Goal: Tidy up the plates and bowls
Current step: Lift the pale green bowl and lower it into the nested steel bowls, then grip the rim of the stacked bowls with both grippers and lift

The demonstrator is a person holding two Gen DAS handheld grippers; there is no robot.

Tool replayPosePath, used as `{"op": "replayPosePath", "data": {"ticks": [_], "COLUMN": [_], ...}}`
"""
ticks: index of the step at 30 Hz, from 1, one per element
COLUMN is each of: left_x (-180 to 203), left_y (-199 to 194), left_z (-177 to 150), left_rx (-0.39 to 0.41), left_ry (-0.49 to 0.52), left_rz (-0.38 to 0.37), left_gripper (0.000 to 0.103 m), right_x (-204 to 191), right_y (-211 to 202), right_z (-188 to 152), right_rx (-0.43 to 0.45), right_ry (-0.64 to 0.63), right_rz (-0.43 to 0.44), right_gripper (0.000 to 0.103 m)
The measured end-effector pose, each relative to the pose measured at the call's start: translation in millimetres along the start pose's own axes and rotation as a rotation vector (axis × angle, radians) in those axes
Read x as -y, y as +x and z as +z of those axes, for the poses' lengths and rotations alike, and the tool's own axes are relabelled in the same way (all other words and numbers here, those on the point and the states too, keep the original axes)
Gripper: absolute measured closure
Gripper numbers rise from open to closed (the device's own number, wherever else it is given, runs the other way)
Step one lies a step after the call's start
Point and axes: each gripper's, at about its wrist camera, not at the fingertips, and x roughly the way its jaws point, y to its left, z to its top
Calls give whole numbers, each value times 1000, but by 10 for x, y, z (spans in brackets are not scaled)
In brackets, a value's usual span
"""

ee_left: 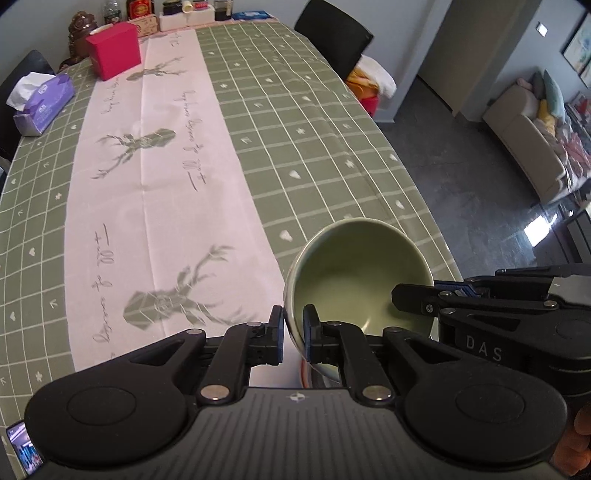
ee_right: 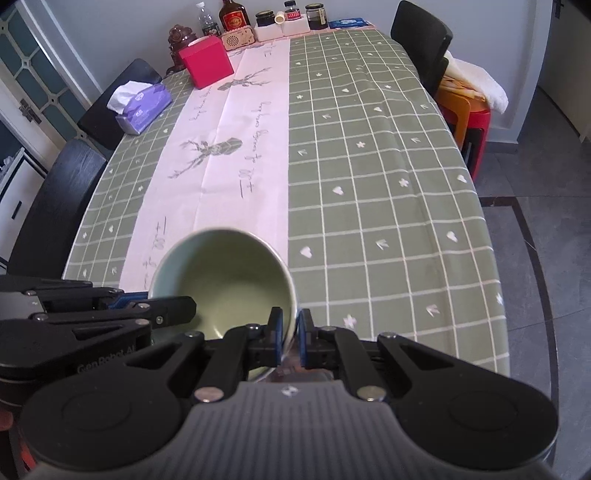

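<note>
A green checked tablecloth [ee_right: 369, 166] covers the long table. At its near edge, the tilted green bowl [ee_left: 354, 280] is gripped on opposite rim sides: left gripper [ee_left: 293, 332] and right gripper [ee_right: 290, 332] both clench it, level, pointing forward.

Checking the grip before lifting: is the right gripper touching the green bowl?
Touching. The right wrist view shows the right gripper with both fingers clamped on the green bowl's rim.

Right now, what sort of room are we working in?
Most likely a home dining room. A long table under a green checked cloth has black chairs around it, bottles and jars at the far end, and a sofa in the next room. Both grippers hold a green bowl.
</note>
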Motion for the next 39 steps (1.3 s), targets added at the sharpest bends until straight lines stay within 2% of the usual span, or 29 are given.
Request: {"op": "replayPosePath", "data": {"ticks": [9, 16, 25, 33, 39], "left_x": [278, 354, 461, 414, 402], "left_y": [207, 352, 516, 529, 376], "left_z": [-318, -371, -382, -377, -325], "left_rx": [-123, -177, -212, -236, -180], "left_ry": [72, 103, 155, 141, 157], "left_rz": [9, 35, 60, 27, -1], "left_gripper": [90, 90, 88, 86, 77], "right_x": [150, 225, 331, 362, 364], "right_y": [36, 216, 383, 428, 396], "right_z": [-445, -544, -569, -561, -542], "right_rx": [-82, -127, -151, -144, -130], "right_ry": [-17, -7, 9, 2, 0], "right_rz": [-19, -8, -8, -11, -11], "right_gripper": [97, 97, 97, 99, 96]}}
